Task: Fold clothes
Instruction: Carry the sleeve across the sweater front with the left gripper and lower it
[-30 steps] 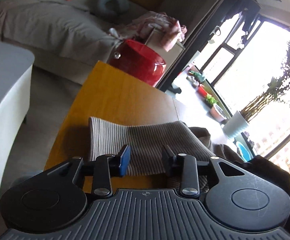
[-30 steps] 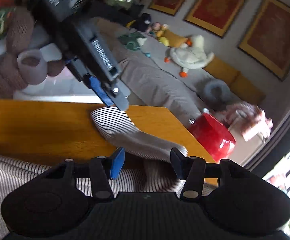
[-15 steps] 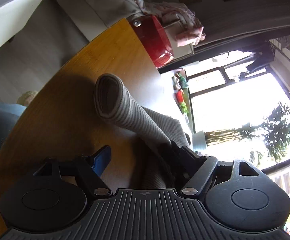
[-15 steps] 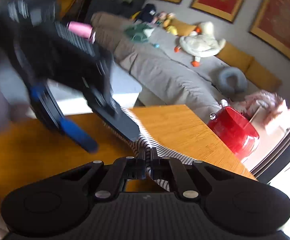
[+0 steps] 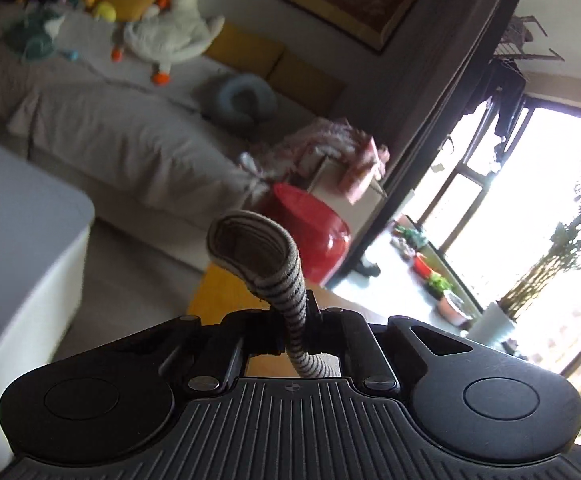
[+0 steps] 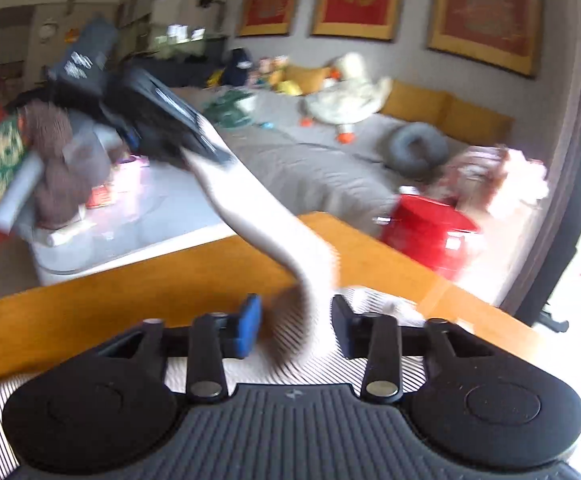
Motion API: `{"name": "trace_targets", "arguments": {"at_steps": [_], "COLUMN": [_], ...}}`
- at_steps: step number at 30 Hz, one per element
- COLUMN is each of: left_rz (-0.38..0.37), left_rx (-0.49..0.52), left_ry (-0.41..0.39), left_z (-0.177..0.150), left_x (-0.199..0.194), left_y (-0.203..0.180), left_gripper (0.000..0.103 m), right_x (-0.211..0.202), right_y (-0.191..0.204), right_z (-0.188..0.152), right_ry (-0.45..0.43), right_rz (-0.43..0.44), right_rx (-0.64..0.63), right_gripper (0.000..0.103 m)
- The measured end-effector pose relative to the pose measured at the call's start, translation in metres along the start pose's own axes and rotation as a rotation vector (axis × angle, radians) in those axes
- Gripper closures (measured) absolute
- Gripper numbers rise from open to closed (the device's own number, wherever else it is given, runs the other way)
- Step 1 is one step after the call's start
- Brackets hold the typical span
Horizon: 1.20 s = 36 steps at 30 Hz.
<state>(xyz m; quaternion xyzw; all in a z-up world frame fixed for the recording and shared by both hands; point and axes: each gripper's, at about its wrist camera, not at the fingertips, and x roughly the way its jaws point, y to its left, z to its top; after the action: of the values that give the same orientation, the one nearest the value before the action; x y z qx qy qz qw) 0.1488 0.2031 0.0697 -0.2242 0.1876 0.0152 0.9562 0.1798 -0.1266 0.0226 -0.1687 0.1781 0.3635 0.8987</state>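
Running as a taut band, the striped garment (image 6: 250,216) has its sleeve lifted off the wooden table (image 6: 130,280) while the rest of it lies flat on the tabletop under and in front of the right gripper (image 6: 296,330). In the right wrist view that sleeve's long axis climbs from about 6 o'clock, between the right tongs, up toward 10 o'clock, where its far end disappears into the left gripper (image 6: 206,152). In the left wrist view the left gripper (image 5: 296,322) has its tongs pressed together on the sleeve, with the cuff (image 5: 252,246) sticking up past them toward 12 o'clock. The right tongs stand apart, one on each side of the cloth band, and clamp nothing; motion blur hides whether the cloth brushes either pad. So the left hand alone carries the sleeve, and the right one sits nearer the garment's body on the table. My judgement is that any fold now turns on where the left hand carries that sleeve across the body, along or against the 6-to-10 line, with the right gripper placed to pin or pinch the cloth at the fold. A red stool (image 6: 426,232) stands beyond the table's far edge at about 2 o'clock.
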Motion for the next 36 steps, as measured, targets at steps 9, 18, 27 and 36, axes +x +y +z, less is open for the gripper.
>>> {"name": "trace_targets", "arguments": {"at_steps": [9,18,27,36], "left_rz": [0.041,-0.075,-0.236,-0.324], "left_rx": [0.201,0.346,0.321,0.23], "left_ry": [-0.158,-0.01,0.221,0.289], "left_z": [0.056,0.006,-0.067,-0.096], "left_x": [-0.029,0.023,0.084,0.087], "left_y": [-0.069,-0.153,-0.191,-0.177], "left_gripper": [0.094,0.093,0.07,0.025], "right_x": [-0.01,-0.015,-0.02,-0.023], "right_y": [-0.063,-0.07,-0.067,-0.067], "right_z": [-0.067,-0.081,-0.08,-0.082], "right_ry": [0.121,0.09,0.055,0.044], "right_rz": [-0.11,-0.098,-0.099,-0.094], "right_rx": [0.241,0.308,0.299,0.316], "right_gripper": [0.054,0.037,0.033,0.032]}}
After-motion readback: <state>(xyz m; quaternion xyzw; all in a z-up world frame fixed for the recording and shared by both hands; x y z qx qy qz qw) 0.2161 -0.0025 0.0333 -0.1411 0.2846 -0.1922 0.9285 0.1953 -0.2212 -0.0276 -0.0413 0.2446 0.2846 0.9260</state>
